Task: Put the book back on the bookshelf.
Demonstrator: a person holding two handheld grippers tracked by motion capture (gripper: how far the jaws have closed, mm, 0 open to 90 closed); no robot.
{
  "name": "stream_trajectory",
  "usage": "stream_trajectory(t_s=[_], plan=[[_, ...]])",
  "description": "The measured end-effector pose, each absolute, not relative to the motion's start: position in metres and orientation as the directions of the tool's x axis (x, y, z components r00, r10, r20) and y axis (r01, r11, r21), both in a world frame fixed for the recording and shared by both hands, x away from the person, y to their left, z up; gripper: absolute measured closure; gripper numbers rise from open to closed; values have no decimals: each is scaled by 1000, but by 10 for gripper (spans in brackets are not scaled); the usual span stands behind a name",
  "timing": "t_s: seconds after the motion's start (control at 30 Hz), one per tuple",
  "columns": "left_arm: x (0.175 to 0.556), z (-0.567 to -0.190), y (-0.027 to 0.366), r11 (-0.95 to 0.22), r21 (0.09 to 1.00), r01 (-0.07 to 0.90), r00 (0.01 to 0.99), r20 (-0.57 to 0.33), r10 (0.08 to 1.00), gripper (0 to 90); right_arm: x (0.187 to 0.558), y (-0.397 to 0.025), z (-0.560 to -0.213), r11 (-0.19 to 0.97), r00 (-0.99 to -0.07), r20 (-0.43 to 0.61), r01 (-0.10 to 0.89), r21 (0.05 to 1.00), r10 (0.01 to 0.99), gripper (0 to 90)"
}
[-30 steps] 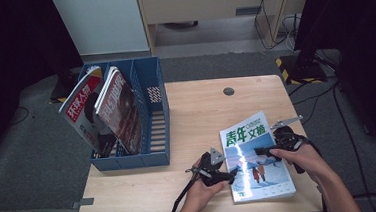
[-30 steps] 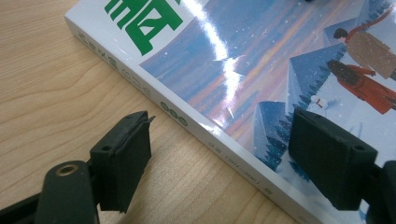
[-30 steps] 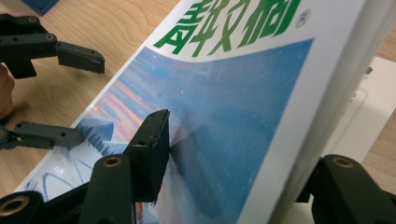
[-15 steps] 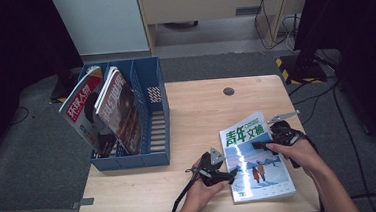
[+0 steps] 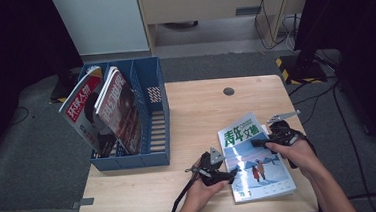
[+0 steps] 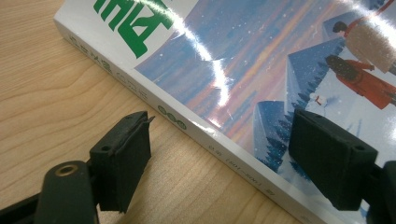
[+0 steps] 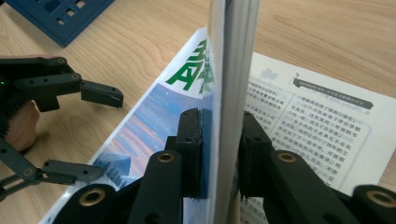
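Magazine lies at the table's five o'clock; glare obscures part of its glossy snow-scene cover. Right gripper pinches lifted pages; left gripper spread across the spine.

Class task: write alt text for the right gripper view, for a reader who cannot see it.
The right gripper is shut on the magazine, clamping its edge and lifting part of it so a printed inside page shows. Beyond it on the table, the left gripper stands open at the magazine's spine side, with a blue rack behind.
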State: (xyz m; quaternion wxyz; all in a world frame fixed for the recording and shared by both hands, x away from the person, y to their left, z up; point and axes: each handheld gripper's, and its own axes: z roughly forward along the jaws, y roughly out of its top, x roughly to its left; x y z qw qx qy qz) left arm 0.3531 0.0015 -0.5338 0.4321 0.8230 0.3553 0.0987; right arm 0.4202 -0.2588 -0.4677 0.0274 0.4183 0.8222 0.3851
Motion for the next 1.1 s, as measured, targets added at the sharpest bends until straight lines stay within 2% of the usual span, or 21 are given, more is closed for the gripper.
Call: stream_trajectory(t_s=[0.5,1.1], plan=[[357,-535,10,-342,770,539,700,-184,690,197,419,-247,-458,383,-659,225,644,662,718,776],[359,-534,10,-348,770,535,704,-178,687,199,423,-238,-452,481,-677,175,658,580,715,752]])
